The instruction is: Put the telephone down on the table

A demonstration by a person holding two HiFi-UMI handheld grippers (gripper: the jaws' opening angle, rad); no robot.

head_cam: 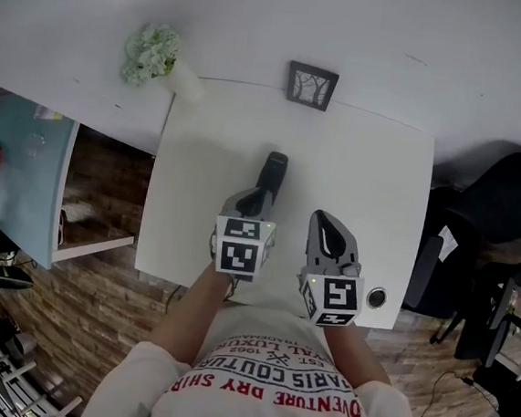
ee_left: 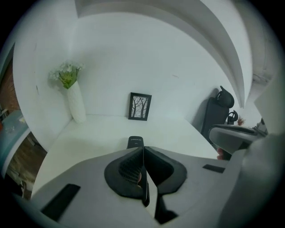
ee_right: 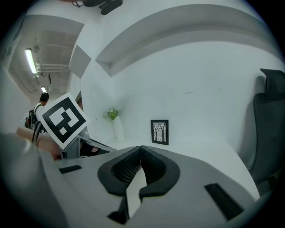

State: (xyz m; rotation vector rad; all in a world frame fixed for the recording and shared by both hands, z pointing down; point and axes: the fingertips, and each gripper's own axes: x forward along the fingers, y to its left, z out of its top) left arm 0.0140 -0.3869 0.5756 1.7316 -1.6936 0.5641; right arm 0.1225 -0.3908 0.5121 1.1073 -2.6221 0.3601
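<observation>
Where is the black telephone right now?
In the head view the telephone lies near the middle of the white table, just ahead of the left gripper, with the small picture frame beyond it.

Telephone (head_cam: 274, 170): black
Table (head_cam: 373, 186): white
Frame (head_cam: 311, 86): black, bare-tree print
Flowers (head_cam: 151, 52): pale green-white
Vase (head_cam: 186, 81): white
Floor (head_cam: 114, 299): brown wood planks
Shirt (head_cam: 269, 405): white, red lettering
Chair (head_cam: 510, 190): black

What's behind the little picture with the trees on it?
Only the plain white wall; the picture stands at the back edge of the table. Its own back, and any stand holding it up, is covered from here.
</observation>
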